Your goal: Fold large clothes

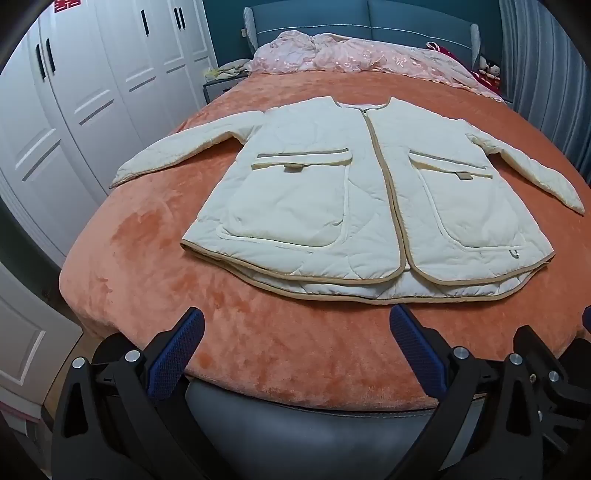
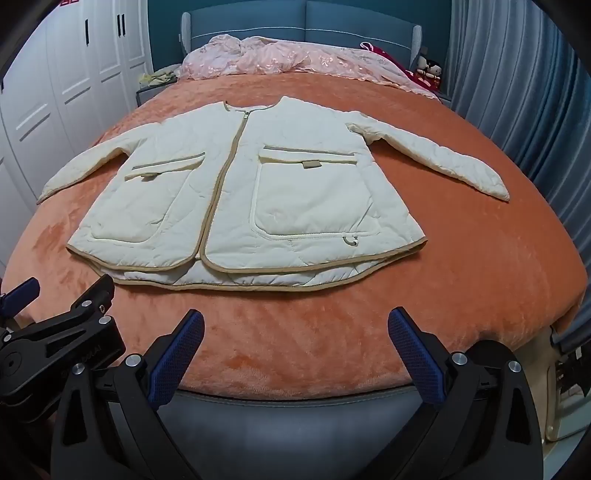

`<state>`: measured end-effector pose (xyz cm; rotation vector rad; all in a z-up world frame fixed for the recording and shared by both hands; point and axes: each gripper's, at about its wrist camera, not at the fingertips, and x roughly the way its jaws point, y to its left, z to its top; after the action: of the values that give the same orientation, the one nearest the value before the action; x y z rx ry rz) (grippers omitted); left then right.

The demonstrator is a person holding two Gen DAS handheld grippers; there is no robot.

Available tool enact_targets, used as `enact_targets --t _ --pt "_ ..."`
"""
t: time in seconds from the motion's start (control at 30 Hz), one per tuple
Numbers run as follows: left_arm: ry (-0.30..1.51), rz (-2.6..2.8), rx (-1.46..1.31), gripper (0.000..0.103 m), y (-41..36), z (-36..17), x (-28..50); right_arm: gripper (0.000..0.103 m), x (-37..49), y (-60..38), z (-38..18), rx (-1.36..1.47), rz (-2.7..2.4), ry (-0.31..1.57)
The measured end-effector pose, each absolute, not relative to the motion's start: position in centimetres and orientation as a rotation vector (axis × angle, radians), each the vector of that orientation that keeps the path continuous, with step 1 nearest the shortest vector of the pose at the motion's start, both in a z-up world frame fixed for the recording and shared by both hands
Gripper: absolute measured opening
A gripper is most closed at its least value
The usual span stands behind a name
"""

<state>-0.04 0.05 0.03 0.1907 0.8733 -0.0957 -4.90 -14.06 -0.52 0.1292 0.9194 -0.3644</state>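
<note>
A cream quilted jacket [image 1: 332, 192] with tan trim lies flat, front up and zipped, on the orange bedspread [image 1: 155, 258], both sleeves spread out to the sides. It also shows in the right wrist view [image 2: 258, 184]. My left gripper [image 1: 295, 332] is open and empty, held at the foot of the bed, short of the jacket's hem. My right gripper [image 2: 295, 332] is open and empty too, beside the left one, also short of the hem. The left gripper's body [image 2: 55, 332] shows at the left edge of the right wrist view.
A pink quilt [image 1: 351, 55] is bunched at the blue headboard [image 1: 369, 18]. White wardrobes [image 1: 74, 92] stand on the left and blue-grey curtains [image 2: 517, 74] on the right. Soft toys [image 2: 428, 72] sit on a nightstand. The bed's grey foot edge [image 2: 288, 413] is just below the grippers.
</note>
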Motion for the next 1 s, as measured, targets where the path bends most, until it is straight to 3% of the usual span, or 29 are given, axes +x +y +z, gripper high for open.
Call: enact_targets --t 1.0 --pt "0.874 -0.093 0.172 0.098 1.3 0.6 -0.5 0.098 -5.1 -13.5 -0.2 0.105 -0.366 0.908"
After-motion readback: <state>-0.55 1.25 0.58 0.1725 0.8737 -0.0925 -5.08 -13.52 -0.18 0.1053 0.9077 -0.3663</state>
